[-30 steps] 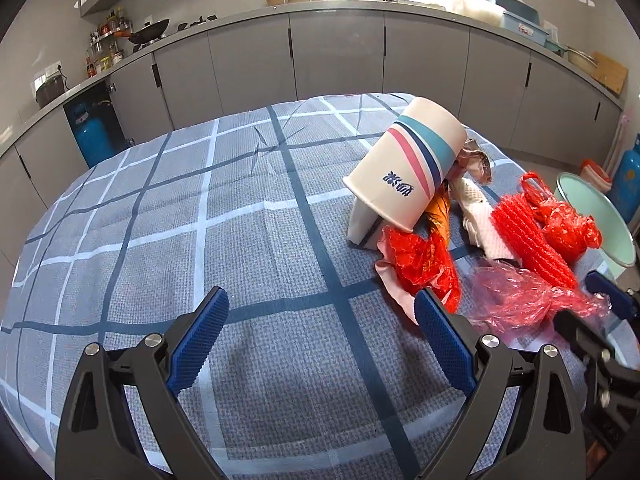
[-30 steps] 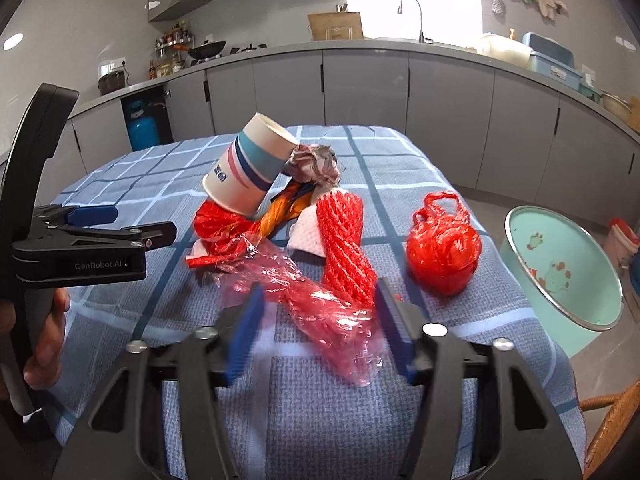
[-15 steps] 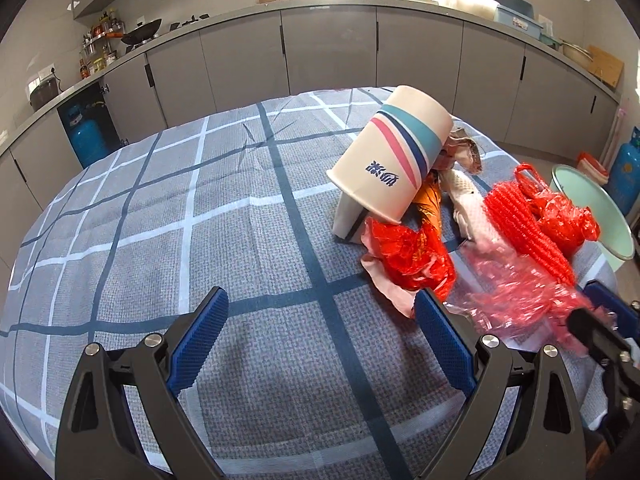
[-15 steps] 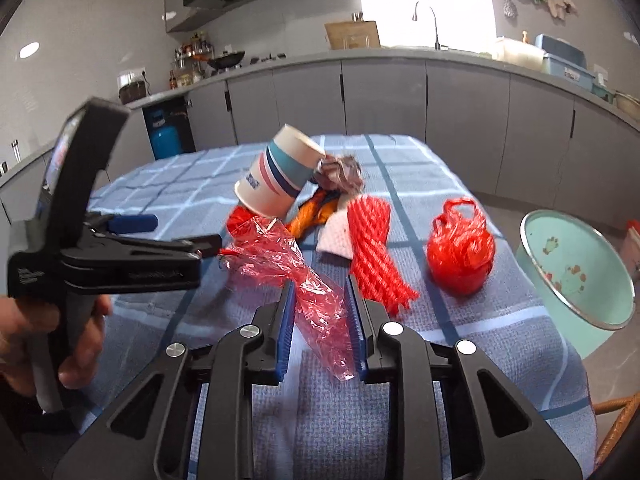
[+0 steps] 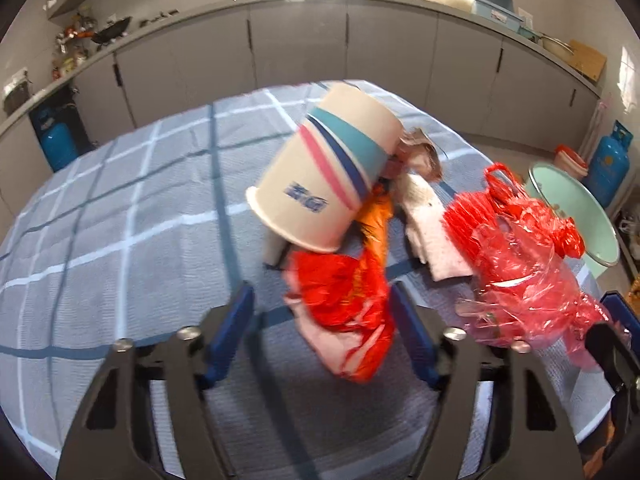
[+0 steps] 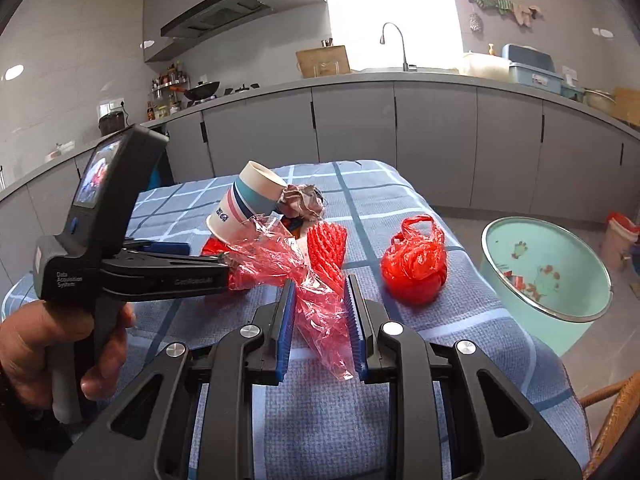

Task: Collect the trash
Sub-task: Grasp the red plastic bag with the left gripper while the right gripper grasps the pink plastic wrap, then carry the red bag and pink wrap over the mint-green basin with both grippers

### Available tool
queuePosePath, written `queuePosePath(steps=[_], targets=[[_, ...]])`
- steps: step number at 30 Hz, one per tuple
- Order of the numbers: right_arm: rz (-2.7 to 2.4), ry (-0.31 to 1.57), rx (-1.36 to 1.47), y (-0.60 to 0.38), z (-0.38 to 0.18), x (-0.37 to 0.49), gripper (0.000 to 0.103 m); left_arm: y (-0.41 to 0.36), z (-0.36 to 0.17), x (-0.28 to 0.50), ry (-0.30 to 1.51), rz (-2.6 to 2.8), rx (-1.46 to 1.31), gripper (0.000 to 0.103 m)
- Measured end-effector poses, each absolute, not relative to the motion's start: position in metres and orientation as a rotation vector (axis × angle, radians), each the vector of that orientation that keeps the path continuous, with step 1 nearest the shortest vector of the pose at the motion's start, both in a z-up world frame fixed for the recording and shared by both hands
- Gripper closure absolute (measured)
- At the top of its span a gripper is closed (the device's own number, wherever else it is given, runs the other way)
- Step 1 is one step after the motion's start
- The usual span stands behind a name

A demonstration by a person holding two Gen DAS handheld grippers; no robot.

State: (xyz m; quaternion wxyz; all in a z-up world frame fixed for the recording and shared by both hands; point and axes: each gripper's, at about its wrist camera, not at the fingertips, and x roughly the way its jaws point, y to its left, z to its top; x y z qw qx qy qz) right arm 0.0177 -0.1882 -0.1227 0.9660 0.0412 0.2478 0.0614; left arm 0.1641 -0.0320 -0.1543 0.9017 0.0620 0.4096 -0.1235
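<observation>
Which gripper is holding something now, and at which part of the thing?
The right gripper holds the crinkled red cellophane wrapper by its lower tail end, pinched between the blue pads. The left gripper is open and holds nothing.

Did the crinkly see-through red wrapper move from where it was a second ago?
Yes. The red wrapper is pinched in the right gripper and lifted off the tablecloth; it now hangs up in front of the paper cup.

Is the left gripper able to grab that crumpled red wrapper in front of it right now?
Probably yes. The left gripper is open, its blue pads either side of the red wrapper lying on the tablecloth. Nothing sits between them; only the tilted paper cup leans close behind.
</observation>
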Motion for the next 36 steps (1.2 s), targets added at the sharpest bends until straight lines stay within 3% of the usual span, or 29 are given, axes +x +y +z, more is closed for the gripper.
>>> queuePosePath(steps=[2,5,20,36], targets=[[0.122,0.505,0.082,-0.189,-0.125,0.018,0.078,-0.035,-0.158,0.164,0.866,-0.277,0.134,0.077],[0.119,0.505,0.084,-0.19,-0.127,0.017,0.078,-0.035,-0.155,0.156,0.852,-0.288,0.153,0.091],[0.103,0.468,0.094,-0.194,-0.122,0.013,0.078,-0.015,-0.086,0.109,0.707,-0.333,0.141,0.097],[0.072,0.414,0.132,-0.206,-0.107,0.005,0.078,-0.026,-0.049,0.072,0.547,-0.308,0.218,0.097]])
